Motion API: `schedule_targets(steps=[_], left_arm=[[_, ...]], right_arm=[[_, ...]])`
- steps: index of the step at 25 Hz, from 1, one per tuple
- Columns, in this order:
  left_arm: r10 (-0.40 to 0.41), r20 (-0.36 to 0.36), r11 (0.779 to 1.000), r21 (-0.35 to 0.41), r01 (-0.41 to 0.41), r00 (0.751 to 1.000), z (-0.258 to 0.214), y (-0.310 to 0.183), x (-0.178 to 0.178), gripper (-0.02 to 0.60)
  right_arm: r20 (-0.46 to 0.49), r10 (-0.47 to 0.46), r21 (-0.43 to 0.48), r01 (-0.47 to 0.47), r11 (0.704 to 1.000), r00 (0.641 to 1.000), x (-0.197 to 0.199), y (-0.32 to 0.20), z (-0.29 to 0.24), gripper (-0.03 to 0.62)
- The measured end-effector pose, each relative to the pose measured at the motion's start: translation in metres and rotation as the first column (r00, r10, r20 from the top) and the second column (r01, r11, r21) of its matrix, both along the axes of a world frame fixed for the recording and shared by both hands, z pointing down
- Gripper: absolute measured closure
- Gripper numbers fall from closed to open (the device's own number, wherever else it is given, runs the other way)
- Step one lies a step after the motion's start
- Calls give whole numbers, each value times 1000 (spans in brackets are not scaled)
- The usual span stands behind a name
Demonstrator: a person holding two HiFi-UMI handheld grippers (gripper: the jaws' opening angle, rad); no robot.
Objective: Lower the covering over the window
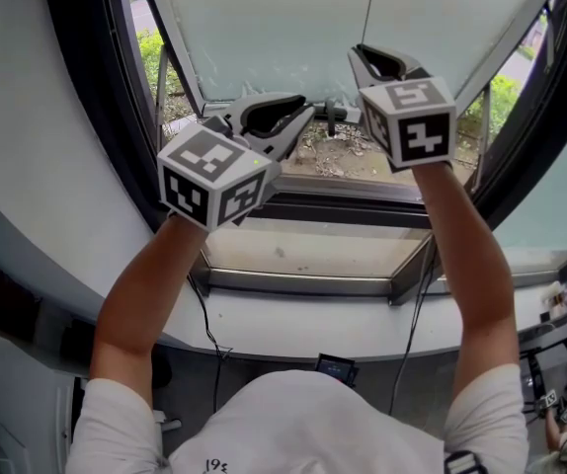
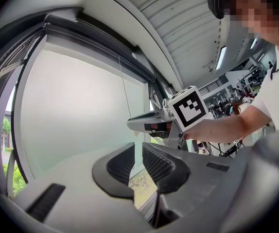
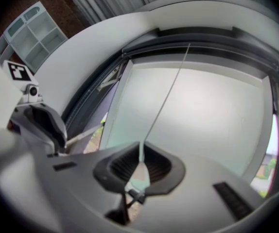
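A pale roller blind (image 1: 293,28) covers the upper part of the window, and its lower edge leaves a strip of glass bare. A thin pull cord (image 1: 369,8) hangs down its middle. My right gripper (image 1: 363,55) is held up against the blind. In the right gripper view the pull cord (image 3: 168,96) runs down between the pads, and the right gripper (image 3: 140,150) is shut on it. My left gripper (image 1: 301,117) hovers lower and to the left with its jaws together and nothing in them. The left gripper view shows the left gripper (image 2: 138,152) aimed at the blind (image 2: 81,110), beside the right gripper (image 2: 134,124).
A dark window frame (image 1: 96,97) curves round both sides. Below the glass lies a pale sill (image 1: 303,255). Grass and rubble (image 1: 343,156) show outside under the blind. A black cable (image 1: 209,324) hangs below the sill. White shelving (image 3: 32,33) stands behind at the left.
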State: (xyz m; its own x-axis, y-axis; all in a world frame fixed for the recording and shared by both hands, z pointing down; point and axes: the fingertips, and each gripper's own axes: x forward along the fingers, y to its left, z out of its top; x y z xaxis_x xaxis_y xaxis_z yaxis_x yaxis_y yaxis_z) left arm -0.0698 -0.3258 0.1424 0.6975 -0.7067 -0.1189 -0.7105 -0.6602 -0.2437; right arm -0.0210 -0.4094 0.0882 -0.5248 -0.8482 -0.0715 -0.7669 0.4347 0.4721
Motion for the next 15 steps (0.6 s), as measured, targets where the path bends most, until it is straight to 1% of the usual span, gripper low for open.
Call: schedule_targets(steps=[5,7,9,11,13,15], left_arm=[[4,7,1000,2,-4,1000,3,1,-1,529],[7,15,1000,5,-7,1000,3,2,-1,529],[8,26,1000,11,-8,1000,3,4,0,529],[7,39,1000,19,-7,999,2,5,1,529],[2,50,1000,27,-3,999,1,6,2,529],[-5,56,1000,31,3,998,0,6,0,529]], right_arm=[[-26,28,20,-27,999,999,4,1,2,562],[-61,46,47,-43,998,997,5,3,2,568],[-125,74,98,-62,993,989,4,6,1,571],[-205,121,169,-86,982,971,3,9,1,571],[-284,178,246,-108,963,942,3,13,2,571],[-343,215,290,-114,950,914,1,16,3,571]])
